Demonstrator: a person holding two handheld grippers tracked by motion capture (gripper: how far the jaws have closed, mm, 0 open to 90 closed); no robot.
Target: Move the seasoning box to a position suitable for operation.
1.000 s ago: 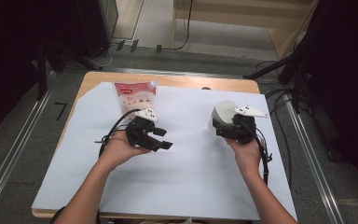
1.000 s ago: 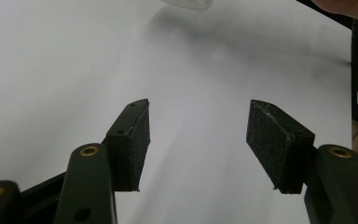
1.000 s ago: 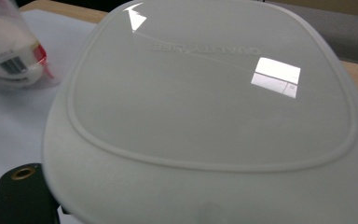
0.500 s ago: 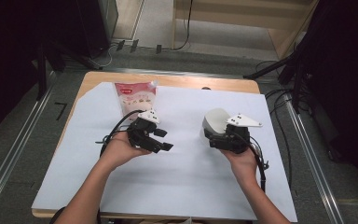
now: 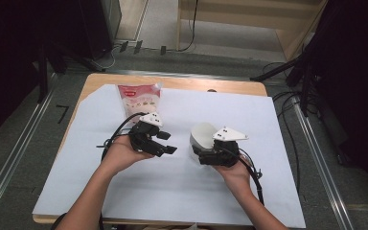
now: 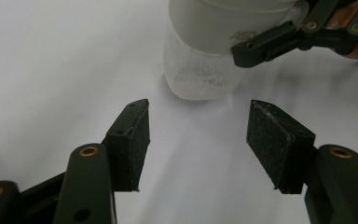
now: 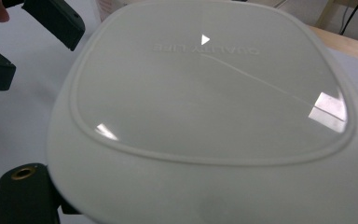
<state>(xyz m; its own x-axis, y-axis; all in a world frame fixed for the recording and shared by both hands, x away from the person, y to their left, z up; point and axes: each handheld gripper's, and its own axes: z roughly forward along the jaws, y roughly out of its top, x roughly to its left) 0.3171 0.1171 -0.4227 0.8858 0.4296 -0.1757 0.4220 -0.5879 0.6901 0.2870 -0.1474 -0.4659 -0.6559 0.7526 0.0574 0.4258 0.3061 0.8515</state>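
High view: right gripper (image 5: 206, 152) clamps the grey lid (image 5: 202, 135) of a clear plastic container (image 6: 200, 77), which stands tilted on the white paper sheet (image 5: 182, 191) near table centre. Left gripper (image 5: 165, 143), jaws spread with nothing between them, faces the container from just beside it. A red-and-white food pouch (image 5: 139, 98) lies behind the left gripper

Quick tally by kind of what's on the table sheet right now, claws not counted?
Lidded clear jar with a grey-white lid, held in the right claw: 1
Printed snack pouch at the far edge of the white sheet: 1
Total: 2
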